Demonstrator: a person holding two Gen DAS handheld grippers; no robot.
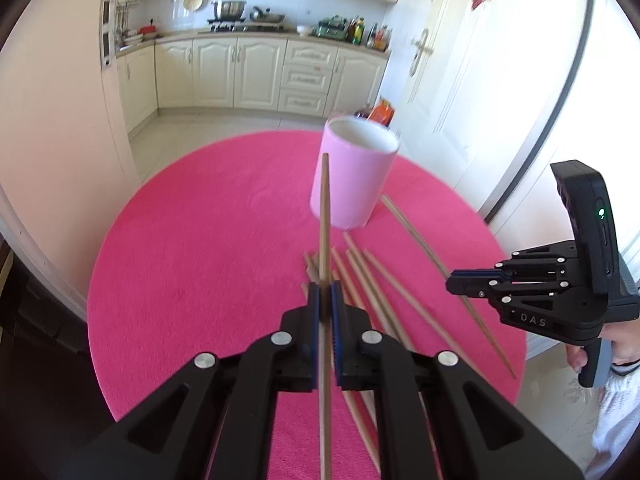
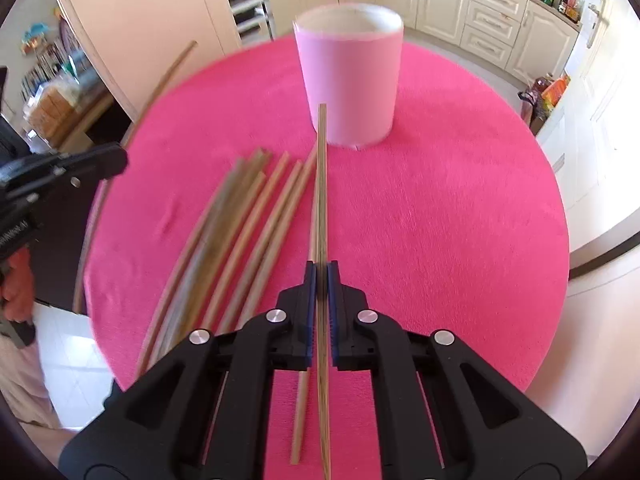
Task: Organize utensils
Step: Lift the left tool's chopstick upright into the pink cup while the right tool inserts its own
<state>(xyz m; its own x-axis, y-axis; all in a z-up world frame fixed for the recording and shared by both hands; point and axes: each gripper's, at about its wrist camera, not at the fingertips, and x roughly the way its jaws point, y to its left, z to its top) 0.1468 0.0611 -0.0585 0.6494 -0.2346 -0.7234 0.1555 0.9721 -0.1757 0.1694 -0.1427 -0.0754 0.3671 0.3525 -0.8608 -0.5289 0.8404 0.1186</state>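
Because each chopstick has to go tip-first into the holder, both tongs are clamped shut on one stick apiece, gripped partway along so a long end juts forward. The left tongs (image 1: 325, 300) pinch a chopstick (image 1: 325, 216) whose free end points to twelve o'clock, straight at the pink cup (image 1: 352, 176); the stick runs on back between the arms. The right tongs (image 2: 321, 280) grip a second chopstick (image 2: 322, 184) in the same way, its tip just short of the cup's wall in that view. Both sticks appear lifted clear of the pile, which suits carrying them up over the rim.

The remaining chopsticks (image 2: 240, 216) lie fanned on the pink counter (image 2: 440, 220), at ten o'clock from the right tongs and near the cup's base; a couple lie off to one side. They are slim, plain wooden sticks, pale brown, all much alike. The cup stands upright, open-topped, pale inside, and I see nothing in it yet.
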